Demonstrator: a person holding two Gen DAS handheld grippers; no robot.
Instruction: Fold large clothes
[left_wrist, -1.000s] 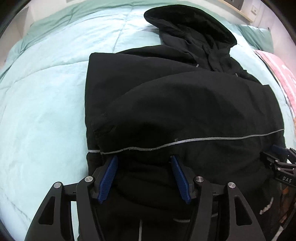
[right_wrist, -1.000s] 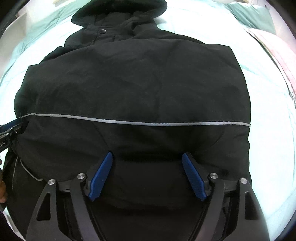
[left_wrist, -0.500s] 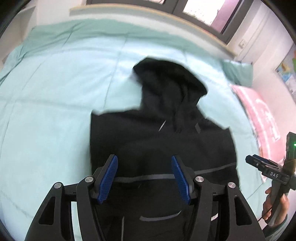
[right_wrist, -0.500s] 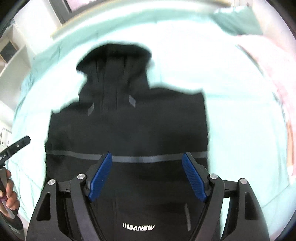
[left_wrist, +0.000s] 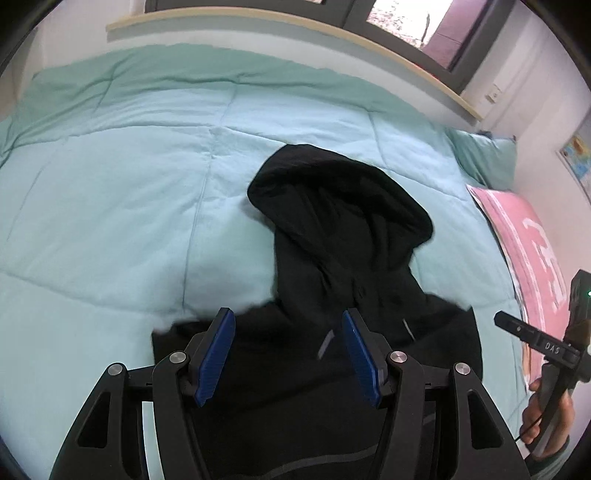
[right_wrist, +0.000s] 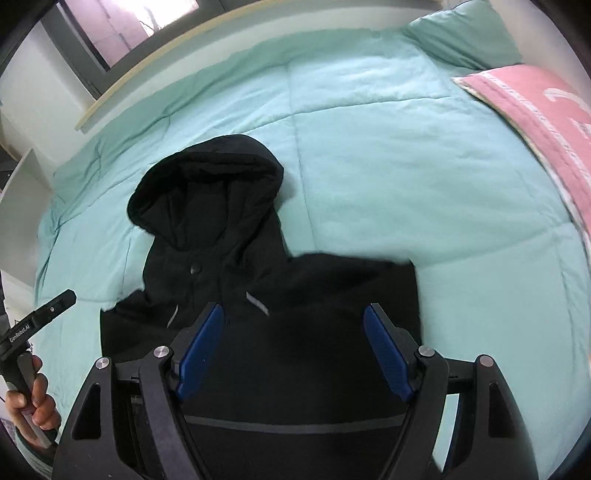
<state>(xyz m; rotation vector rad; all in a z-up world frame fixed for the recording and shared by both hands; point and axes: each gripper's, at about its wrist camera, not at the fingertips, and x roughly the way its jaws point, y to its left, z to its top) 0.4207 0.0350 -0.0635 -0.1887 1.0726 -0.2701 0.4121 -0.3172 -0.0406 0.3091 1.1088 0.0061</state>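
Both hand-held grippers hang above the bed with their jaws spread and nothing between the pads. Seen from its own camera, the left hand-held gripper (left_wrist: 288, 356) has black angular arms with round metal pivot pins and ribbed blue pads (left_wrist: 216, 356); the right hand-held gripper (right_wrist: 293, 352) is built the same way, and its jaws stand a little wider. Each one also shows at the edge of the other's view, gripped by a hand (left_wrist: 546, 417) around a dark handle.

Below them lies the jacket (right_wrist: 280, 332), black, matte and soft, spread flat on the near part of the bed. Its sides are turned in, so the body makes a roughly square block with fairly straight edges. The hood (right_wrist: 207, 184) lies open and rounded at the far end, pointing toward the window wall. Small grey reflective strips mark the chest, a round snap sits at the collar, and a thin grey line runs across the lower body. The jacket's near edges are blurred.

Under it is a pale mint quilt (left_wrist: 110, 206), puffy and stitched into large squares. A mint pillow (right_wrist: 465, 37) rests at the far right corner, and a pink blanket (right_wrist: 535, 118) with white markings lies along the right edge of the bed.
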